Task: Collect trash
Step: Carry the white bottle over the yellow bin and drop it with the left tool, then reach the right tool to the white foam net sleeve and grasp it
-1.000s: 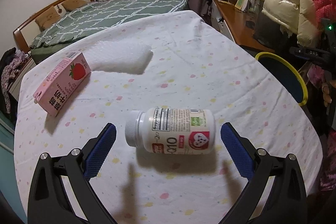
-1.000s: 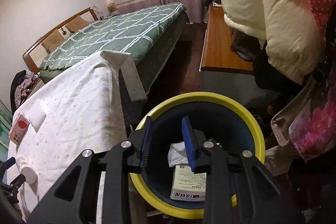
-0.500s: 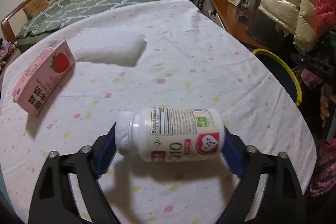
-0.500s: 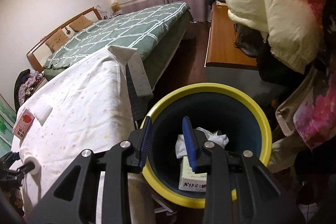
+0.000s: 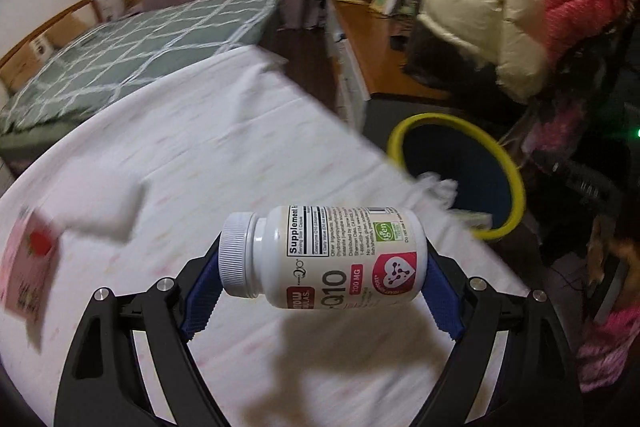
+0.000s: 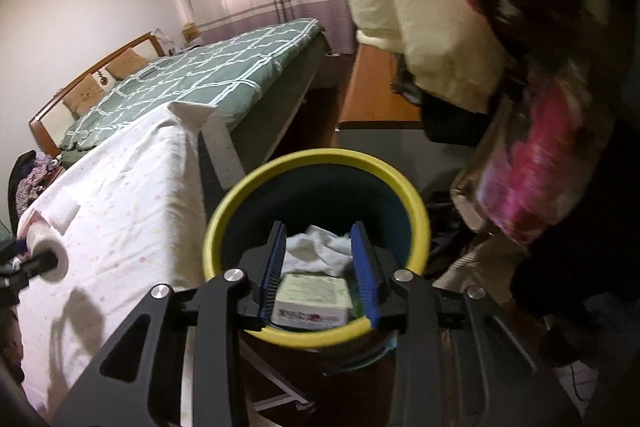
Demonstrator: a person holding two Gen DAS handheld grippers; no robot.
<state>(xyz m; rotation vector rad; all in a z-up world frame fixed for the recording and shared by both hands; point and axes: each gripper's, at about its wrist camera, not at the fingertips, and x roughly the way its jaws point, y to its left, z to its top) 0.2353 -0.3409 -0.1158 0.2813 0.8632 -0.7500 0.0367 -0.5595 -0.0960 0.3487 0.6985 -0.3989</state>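
Note:
A white supplement bottle (image 5: 320, 259) with a ribbed cap lies crosswise between the blue pads of my left gripper (image 5: 324, 267), which is shut on it above the dotted tablecloth (image 5: 240, 147). In the right wrist view the same bottle (image 6: 46, 259) shows at the far left. The yellow-rimmed blue bin (image 5: 516, 187) stands off the table's right edge. My right gripper (image 6: 319, 231) hangs over the bin (image 6: 320, 157); its jaws are opening with nothing between them. Below it in the bin lie a crumpled tissue (image 6: 316, 251) and a small box (image 6: 312, 299).
A pink strawberry carton (image 5: 28, 271) and a white padded sheet (image 5: 104, 219) lie on the table's left side. A green quilted bed (image 5: 140, 59) stands behind, a wooden desk (image 5: 360, 39) to the right. A puffy cream and pink jacket (image 5: 500, 7) hangs close above the bin.
My left gripper closed on the bottle, raised it off the cloth and swung right toward the bin. The right gripper stayed over the bin, shifted a little, and its jaws spread wider.

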